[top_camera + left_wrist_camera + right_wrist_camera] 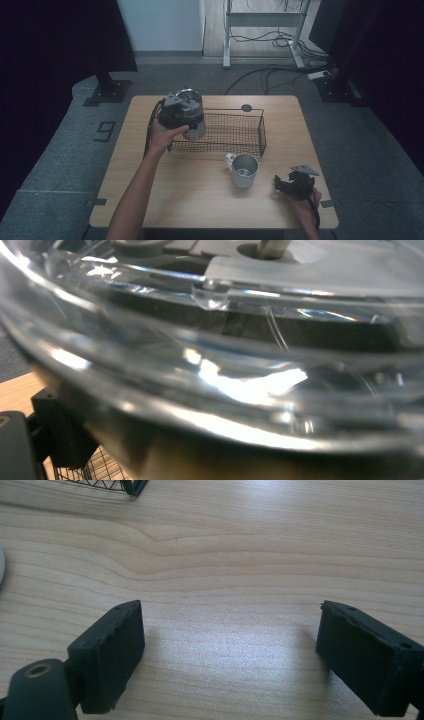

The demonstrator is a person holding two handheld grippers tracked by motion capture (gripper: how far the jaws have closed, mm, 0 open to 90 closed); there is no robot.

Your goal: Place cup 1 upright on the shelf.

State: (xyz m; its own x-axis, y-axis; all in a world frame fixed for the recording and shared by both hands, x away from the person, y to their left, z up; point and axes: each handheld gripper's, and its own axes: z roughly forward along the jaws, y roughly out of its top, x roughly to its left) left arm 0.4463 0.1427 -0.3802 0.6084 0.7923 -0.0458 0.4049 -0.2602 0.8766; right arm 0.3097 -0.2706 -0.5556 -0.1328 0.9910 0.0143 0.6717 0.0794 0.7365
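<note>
Steel cup (194, 116), apparently clamped in left gripper (182, 116) fingers, being held tilted over wire basket (235, 131) left end; right gripper (230, 655) fingers being kept wide, empty.

The high view is dim, its corners falling to black. In the left gripper view a clear glass vessel (240, 380) sits blurred, streaked with white glare. The right gripper view is sharp; the pale wooden counter (235, 555) shows a soft sheen and faint shadows.

I read a single mark from here: a black figure 9 (105, 131) on the grey floor (60, 150) left of the table.
</note>
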